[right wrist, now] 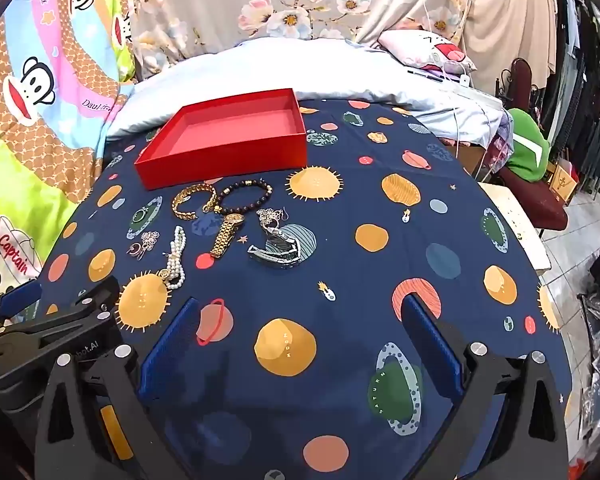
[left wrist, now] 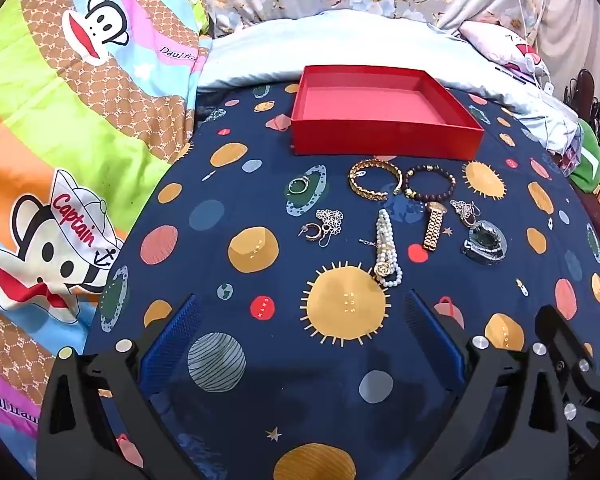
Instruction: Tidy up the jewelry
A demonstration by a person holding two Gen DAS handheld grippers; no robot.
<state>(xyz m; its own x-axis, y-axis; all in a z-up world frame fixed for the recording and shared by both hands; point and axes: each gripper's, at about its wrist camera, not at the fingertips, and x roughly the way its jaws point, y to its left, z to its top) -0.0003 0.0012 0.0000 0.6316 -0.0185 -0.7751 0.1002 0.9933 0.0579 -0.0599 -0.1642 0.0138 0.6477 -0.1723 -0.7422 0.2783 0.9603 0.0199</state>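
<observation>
An empty red box sits at the far side of the navy planet cloth. In front of it lie a gold chain bracelet, a dark bead bracelet, a gold watch, a pearl strand, a silver watch, a ring and earrings. My left gripper is open and empty, short of the pearls. My right gripper is open and empty, to the right of the jewelry.
A colourful monkey-print quilt lies to the left. A pale blue blanket and pillow lie behind the box. A green item on a chair and hanging clothes stand at right, past the cloth's edge.
</observation>
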